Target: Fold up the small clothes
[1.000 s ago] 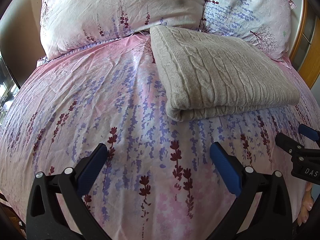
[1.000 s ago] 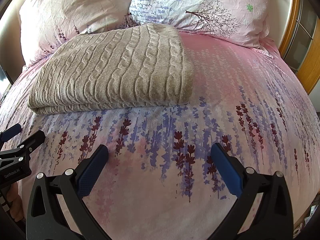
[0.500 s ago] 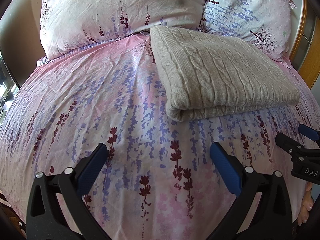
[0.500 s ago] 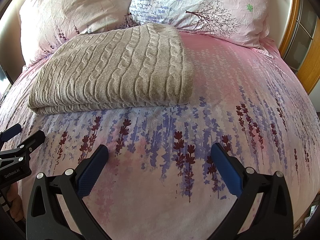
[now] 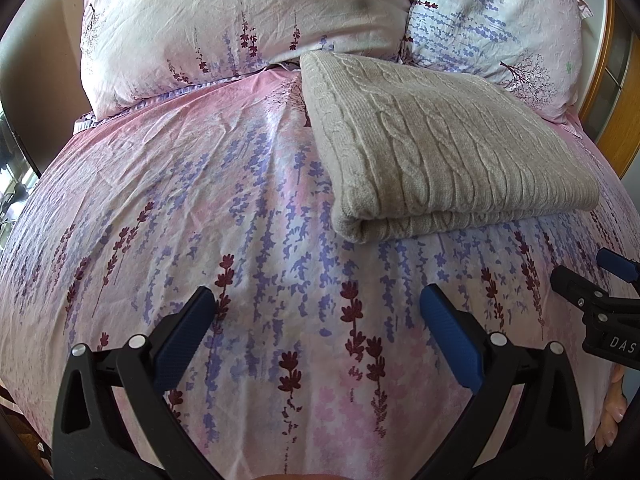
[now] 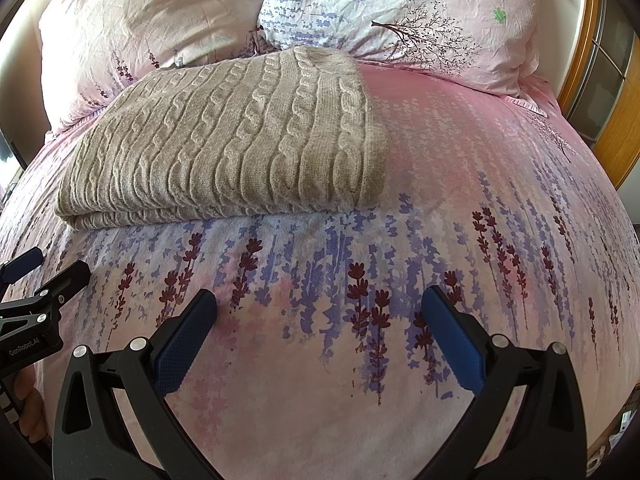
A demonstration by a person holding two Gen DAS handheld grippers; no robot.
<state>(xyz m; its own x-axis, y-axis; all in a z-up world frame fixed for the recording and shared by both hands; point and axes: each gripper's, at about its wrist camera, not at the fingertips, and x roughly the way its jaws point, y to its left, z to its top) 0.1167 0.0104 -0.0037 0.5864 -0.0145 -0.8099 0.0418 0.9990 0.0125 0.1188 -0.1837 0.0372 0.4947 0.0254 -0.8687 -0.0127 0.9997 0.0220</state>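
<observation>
A beige cable-knit sweater (image 5: 436, 148) lies folded into a flat rectangle on the pink floral bed cover (image 5: 200, 200), its far end against the pillows. The same sweater (image 6: 232, 140) fills the upper left of the right wrist view. My left gripper (image 5: 316, 308) hovers open over the cover, nearer than the sweater's folded front edge and to its left, with nothing between its blue pads. My right gripper (image 6: 320, 308) is likewise open and empty, short of the sweater's front right corner. Each gripper shows at the other view's edge: the right gripper (image 5: 592, 280) and the left gripper (image 6: 44, 268).
Two floral pillows (image 5: 240, 20) (image 6: 400, 12) lean at the head of the bed. A wooden frame (image 6: 616, 128) stands at the right. The bed cover (image 6: 480, 220) stretches to the right of the sweater. A hand (image 5: 612, 408) holds the right gripper.
</observation>
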